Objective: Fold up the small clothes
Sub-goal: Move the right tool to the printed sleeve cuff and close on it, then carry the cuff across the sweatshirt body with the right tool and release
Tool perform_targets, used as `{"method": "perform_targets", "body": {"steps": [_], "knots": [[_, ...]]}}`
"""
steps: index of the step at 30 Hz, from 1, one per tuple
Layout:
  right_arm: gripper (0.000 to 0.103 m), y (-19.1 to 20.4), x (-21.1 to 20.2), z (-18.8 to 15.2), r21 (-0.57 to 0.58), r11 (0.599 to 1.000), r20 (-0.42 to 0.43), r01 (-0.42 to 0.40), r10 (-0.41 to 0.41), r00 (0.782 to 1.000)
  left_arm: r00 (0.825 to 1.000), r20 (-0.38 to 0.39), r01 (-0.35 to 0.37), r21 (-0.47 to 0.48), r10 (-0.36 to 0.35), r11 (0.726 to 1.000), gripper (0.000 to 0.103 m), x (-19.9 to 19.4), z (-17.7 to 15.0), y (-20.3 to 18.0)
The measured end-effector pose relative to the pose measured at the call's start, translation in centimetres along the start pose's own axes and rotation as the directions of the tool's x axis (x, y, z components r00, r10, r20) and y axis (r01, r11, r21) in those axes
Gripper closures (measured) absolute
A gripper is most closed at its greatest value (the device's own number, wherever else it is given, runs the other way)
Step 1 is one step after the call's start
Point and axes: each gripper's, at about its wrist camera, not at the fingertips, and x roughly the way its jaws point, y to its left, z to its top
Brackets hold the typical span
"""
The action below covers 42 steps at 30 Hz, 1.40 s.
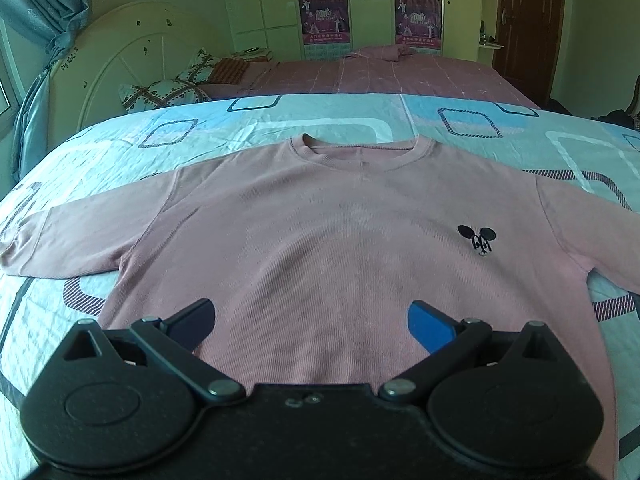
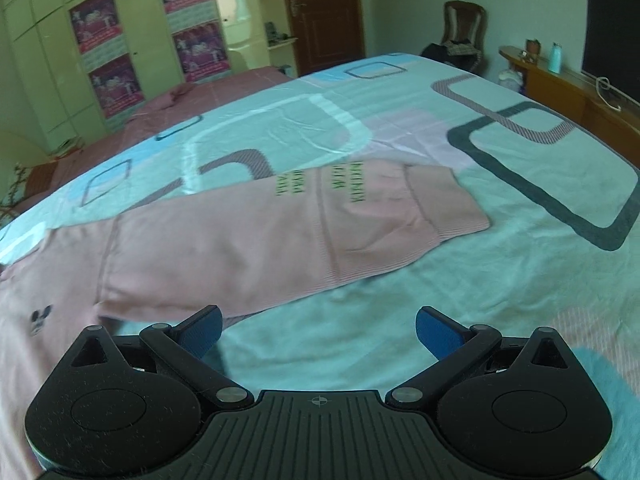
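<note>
A pink long-sleeved sweatshirt [image 1: 320, 240] lies flat and face up on the bed, collar away from me, with a small black mouse logo [image 1: 478, 239] on its chest. My left gripper [image 1: 311, 324] is open and empty, hovering over the lower middle of the shirt near the hem. In the right wrist view the shirt's right sleeve [image 2: 280, 236] stretches out to the right, with green lettering near the cuff. My right gripper [image 2: 318, 332] is open and empty, just in front of that sleeve, above the bedsheet.
The bedsheet [image 1: 100, 152] is light blue with rounded-square patterns. A pink bed [image 1: 380, 76] with pillows and a white headboard [image 1: 120, 64] stands behind. Wardrobes [image 2: 100, 40], a door, a chair [image 2: 464, 28] and a wooden bench [image 2: 568, 88] line the room.
</note>
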Motion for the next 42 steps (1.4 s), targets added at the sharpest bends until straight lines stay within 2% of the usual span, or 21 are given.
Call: {"method": "perform_targets", "body": {"steps": [5,7,10,18,20,21,22,23,24,25,26,28,32,35,38,42], "knots": [[0.002,-2.5,2.3,0.7,0.04,0.998,-0.016,0.042,-0.041,0.999,1.0,-0.011,-0.003,0.011,0.003,1.0,0.001,0.8,0.4,-0.6],[0.028,-3.3,3.0,0.9,0.06,0.997,-0.025,0.054,-0.053,0.998,1.0,-0.012,-0.006,0.024,0.006,1.0,0.001,1.1,0.4,-0.7],[0.028,-4.9,4.0,1.3,0.127,0.99,-0.042,0.058,-0.053,0.998,1.0,-0.025,-0.008,0.033,0.009,0.999,0.001,1.8,0.4,-0.8],[0.028,-7.2,5.4,2.8,0.228,0.971,0.0,0.072,-0.074,0.997,0.999,-0.039,0.002,0.062,0.001,0.998,0.004,2.8,0.3,-0.4],[0.041,-7.4,5.9,3.2,0.247,0.966,0.016,0.077,-0.084,0.996,0.999,-0.042,0.001,0.072,0.002,0.997,0.006,2.9,0.3,-0.3],[0.054,-7.5,6.2,3.5,0.251,0.964,0.02,0.084,-0.092,0.996,0.999,-0.045,0.003,0.075,0.0,0.997,0.006,3.0,0.3,-0.2],[0.059,-7.6,6.6,3.7,0.258,0.962,0.021,0.094,-0.103,0.994,0.999,-0.047,0.013,0.078,-0.01,0.997,0.007,3.2,0.3,-0.1],[0.06,-7.7,6.8,3.9,0.268,0.959,0.024,0.094,-0.104,0.994,0.998,-0.052,0.022,0.077,-0.018,0.997,0.008,3.3,0.3,0.0],[0.067,-7.8,7.0,4.1,0.28,0.956,0.031,0.087,-0.099,0.995,0.998,-0.057,0.03,0.076,-0.026,0.997,0.008,3.4,0.3,0.2],[0.082,-7.9,7.2,4.2,0.287,0.954,0.036,0.084,-0.099,0.994,0.998,-0.062,0.038,0.072,-0.033,0.997,0.008,3.6,0.3,0.4],[0.091,-7.8,7.3,4.4,0.292,0.953,0.039,0.079,-0.094,0.995,0.997,-0.067,0.039,0.066,-0.035,0.997,0.009,3.7,0.3,0.6],[0.093,-7.6,7.2,4.5,0.302,0.952,0.049,0.049,-0.067,0.997,0.997,-0.068,0.04,0.047,-0.037,0.998,0.011,3.9,0.4,1.0],[0.093,-5.0,6.6,5.0,0.238,0.971,0.094,0.017,-0.041,0.995,0.997,-0.052,0.053,0.005,-0.052,0.999,0.014,3.9,0.7,2.5],[0.093,-1.6,5.6,5.6,0.167,0.986,0.132,-0.032,0.009,0.991,0.997,-0.018,0.079,-0.009,-0.079,0.997,0.016,3.6,0.9,3.7],[0.093,3.3,4.6,5.9,0.069,0.992,0.158,-0.103,0.091,0.983,0.996,-0.008,0.086,-0.015,-0.086,0.996,0.016,3.3,1.2,5.0],[0.093,11.2,3.4,5.4,-0.054,0.974,0.166,-0.218,0.224,0.96,0.993,0.008,0.117,-0.038,-0.117,0.992,0.015,3.0,1.3,7.4]]}}
